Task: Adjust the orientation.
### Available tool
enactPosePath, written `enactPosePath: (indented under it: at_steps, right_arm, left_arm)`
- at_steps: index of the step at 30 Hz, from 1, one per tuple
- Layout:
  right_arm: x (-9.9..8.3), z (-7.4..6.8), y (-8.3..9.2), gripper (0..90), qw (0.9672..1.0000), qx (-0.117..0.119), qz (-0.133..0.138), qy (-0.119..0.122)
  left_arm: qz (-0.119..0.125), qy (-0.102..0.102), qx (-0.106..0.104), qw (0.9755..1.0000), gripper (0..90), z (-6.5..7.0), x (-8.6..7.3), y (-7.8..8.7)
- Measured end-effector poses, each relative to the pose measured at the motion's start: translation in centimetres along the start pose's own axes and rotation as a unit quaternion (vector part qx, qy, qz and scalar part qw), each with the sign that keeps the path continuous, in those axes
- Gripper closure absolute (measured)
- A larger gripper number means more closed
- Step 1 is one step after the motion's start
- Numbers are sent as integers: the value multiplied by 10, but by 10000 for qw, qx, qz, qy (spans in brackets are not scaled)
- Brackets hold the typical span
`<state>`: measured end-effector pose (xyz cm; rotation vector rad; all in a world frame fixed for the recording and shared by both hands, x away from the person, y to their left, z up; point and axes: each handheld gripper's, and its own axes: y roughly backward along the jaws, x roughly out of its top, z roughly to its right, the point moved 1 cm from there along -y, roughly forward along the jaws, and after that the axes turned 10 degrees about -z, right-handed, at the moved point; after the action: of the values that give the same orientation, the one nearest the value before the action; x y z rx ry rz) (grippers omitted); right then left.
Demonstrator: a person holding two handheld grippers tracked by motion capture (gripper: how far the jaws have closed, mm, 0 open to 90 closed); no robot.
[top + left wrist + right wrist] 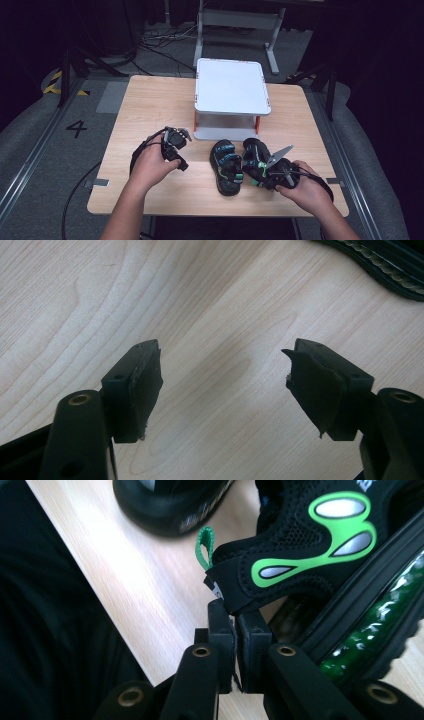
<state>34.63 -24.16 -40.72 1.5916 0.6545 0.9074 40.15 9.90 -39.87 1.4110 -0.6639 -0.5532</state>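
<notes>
Two black sandals with green trim lie side by side near the table's front edge, the left sandal [227,167] and the right sandal [254,156]. My right gripper [267,176] is at the right sandal's heel. In the right gripper view its jaws [235,612] are shut on the edge of the black heel strap [300,555], beside a small green loop [204,547]. My left gripper [179,150] hovers over bare wood left of the sandals. Its pads [222,352] stand wide open with nothing between them, and a sandal sole's edge [390,265] shows at the top right.
A white two-level stand [231,87] with orange posts sits at the back middle of the wooden table [150,105]. The other sandal's toe [170,500] lies close to the gripped one. Cables trail from both grippers off the front edge.
</notes>
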Motion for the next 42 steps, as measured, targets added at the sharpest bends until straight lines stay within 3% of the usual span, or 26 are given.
enactPosePath:
  at_steps: [3, 12, 15, 17, 19, 25, 29, 34, 38, 42]
  right_arm:
    - [-5, 8, 9, 869, 9990, 125, 366, -244]
    - [-23, 29, 26, 870, 9931, 62, 781, -869]
    - [-31, 37, 32, 900, 9910, -262, 759, -1075]
    - [-36, 41, 32, 900, 9900, -118, 834, -1129]
    - [-37, 44, 28, 900, 9900, -337, 716, -1169]
    - [-37, 46, 24, 884, 9900, -432, 655, -1174]
    - [-36, 47, 27, 807, 9888, -500, 770, -1181]
    - [-25, 55, 28, 587, 9866, -742, 848, -1183]
    - [-11, 63, 29, 465, 9887, -673, 781, -1086]
    - [3, 72, 25, 429, 9905, -728, 572, -1014]
  left_arm:
    - [-14, -15, 11, 10000, 300, 0, 0, 0]
    - [-26, -114, -17, 9999, 299, 3, 3, -1]
    - [3, -103, -5, 9999, 299, 3, 6, -2]
    - [-26, -106, -23, 9999, 300, 3, 7, -2]
    - [-16, -140, -13, 9999, 299, 3, 9, -2]
    - [14, -151, -26, 9999, 300, 2, 9, 0]
    - [9, -94, -25, 10000, 300, 1, 7, -1]
    - [-27, -46, -17, 10000, 298, 1, 1, -2]
    - [-65, 48, -11, 10000, 297, -2, -5, -2]
    - [-58, 94, -14, 9999, 296, -3, -7, -2]
